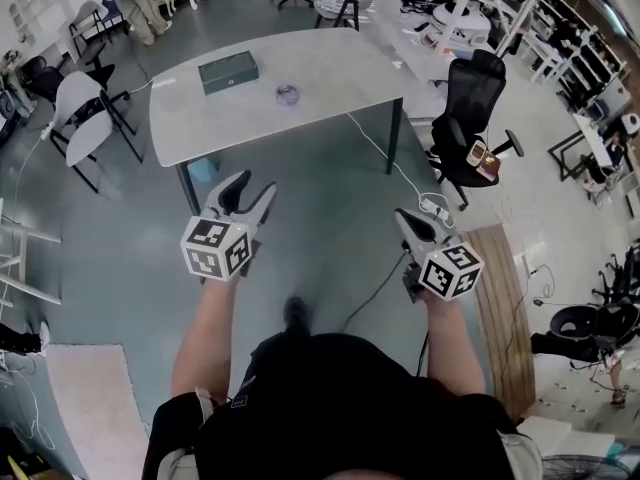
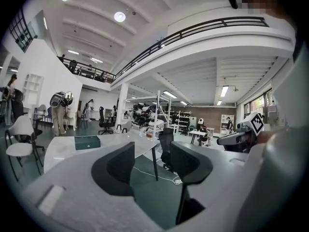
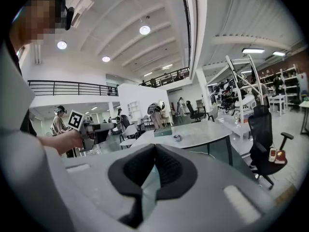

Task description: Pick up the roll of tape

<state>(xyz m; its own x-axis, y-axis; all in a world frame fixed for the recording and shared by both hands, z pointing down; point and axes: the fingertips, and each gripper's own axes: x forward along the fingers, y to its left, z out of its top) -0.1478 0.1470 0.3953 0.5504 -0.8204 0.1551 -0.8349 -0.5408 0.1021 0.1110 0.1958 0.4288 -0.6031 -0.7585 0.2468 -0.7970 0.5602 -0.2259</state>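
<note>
The roll of tape (image 1: 287,94) is a small clear ring on the grey table (image 1: 330,68), right of a dark green box (image 1: 228,71). It also shows as a tiny ring (image 3: 177,137) beyond the right jaws. Both grippers hang in the air over the floor, well short of the table. My left gripper (image 1: 254,187) is open with nothing between its dark pads (image 2: 116,166). My right gripper (image 1: 401,216) is shut, its pads (image 3: 166,166) meeting with nothing in them. In the left gripper view, the green box (image 2: 87,142) is visible but the tape is not.
A black office chair (image 1: 470,118) stands right of the table, and a white chair (image 1: 80,108) left of it. A cable runs from the table to a power strip (image 1: 432,206) on the green floor. More desks and shelves fill the far right.
</note>
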